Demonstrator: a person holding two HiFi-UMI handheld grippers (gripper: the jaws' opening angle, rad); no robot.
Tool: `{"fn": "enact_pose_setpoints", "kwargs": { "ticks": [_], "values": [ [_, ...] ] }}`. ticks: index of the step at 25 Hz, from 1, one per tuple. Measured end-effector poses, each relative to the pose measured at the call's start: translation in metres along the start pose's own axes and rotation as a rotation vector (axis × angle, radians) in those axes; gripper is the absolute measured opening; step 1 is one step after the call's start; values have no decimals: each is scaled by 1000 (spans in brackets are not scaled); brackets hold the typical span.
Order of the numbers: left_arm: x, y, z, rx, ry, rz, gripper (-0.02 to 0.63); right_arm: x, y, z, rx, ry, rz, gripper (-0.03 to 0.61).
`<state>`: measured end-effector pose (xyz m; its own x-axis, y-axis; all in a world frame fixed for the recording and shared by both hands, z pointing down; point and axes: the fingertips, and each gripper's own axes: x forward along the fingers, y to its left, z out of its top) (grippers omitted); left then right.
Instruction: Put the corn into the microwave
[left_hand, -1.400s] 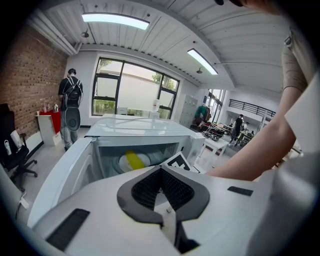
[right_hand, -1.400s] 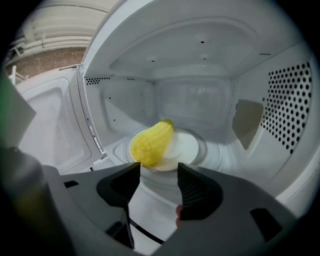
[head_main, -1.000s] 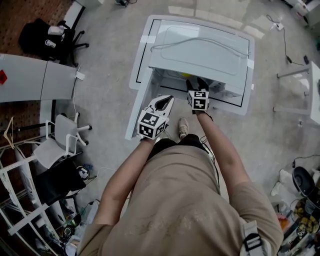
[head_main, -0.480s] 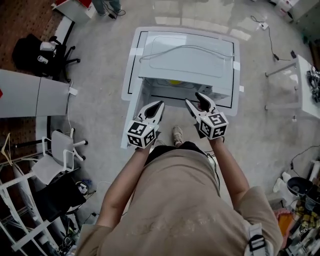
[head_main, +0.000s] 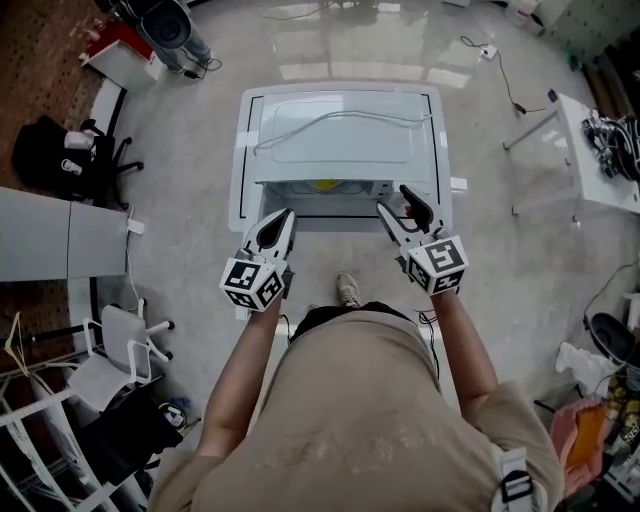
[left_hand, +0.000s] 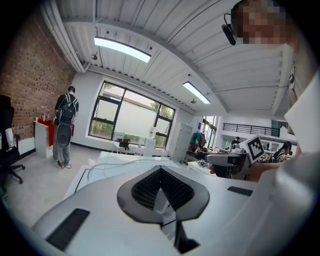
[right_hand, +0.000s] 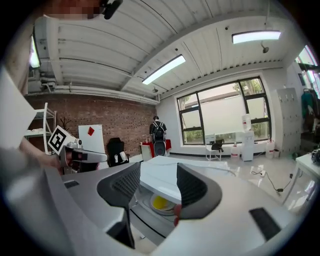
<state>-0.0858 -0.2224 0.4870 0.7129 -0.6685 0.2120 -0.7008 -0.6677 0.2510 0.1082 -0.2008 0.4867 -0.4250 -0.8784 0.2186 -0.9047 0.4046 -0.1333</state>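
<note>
The white microwave (head_main: 340, 140) stands on a low white table (head_main: 240, 150) straight ahead, its cavity facing me. The yellow corn (head_main: 325, 184) lies inside on the round plate; the right gripper view shows this corn (right_hand: 160, 202) between the jaws. My left gripper (head_main: 281, 217) is shut and empty, just short of the cavity's left side. In its own view the left gripper (left_hand: 160, 169) has its pads touching. My right gripper (head_main: 398, 203) is open and empty before the cavity's right side, and the right gripper (right_hand: 159, 172) points at the microwave (right_hand: 165, 177).
A grey cable (head_main: 330, 122) lies across the microwave top. A grey desk (head_main: 50, 235) and office chairs (head_main: 70, 160) stand to the left, and a white table (head_main: 590, 160) to the right. A person (left_hand: 65, 125) stands far off by the windows.
The right gripper has drawn back out of the microwave opening and now hangs open in front of it. Both grippers have moved apart, and the view has backed off from the microwave.
</note>
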Motion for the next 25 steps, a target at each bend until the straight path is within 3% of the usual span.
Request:
{"fn": "enact_pose_setpoints", "kwargs": {
  "ticks": [8, 18, 25],
  "values": [
    [-3, 5, 19, 19, -28, -13, 2, -38, -23, 0, 8, -26, -120, 235],
    [0, 10, -15, -10, 32, -25, 2, -69, -44, -32, 54, 11, -221, 233],
    [5, 8, -30, -13, 69, -45, 2, -72, -40, -47, 74, 30, -228, 233]
  ]
}}
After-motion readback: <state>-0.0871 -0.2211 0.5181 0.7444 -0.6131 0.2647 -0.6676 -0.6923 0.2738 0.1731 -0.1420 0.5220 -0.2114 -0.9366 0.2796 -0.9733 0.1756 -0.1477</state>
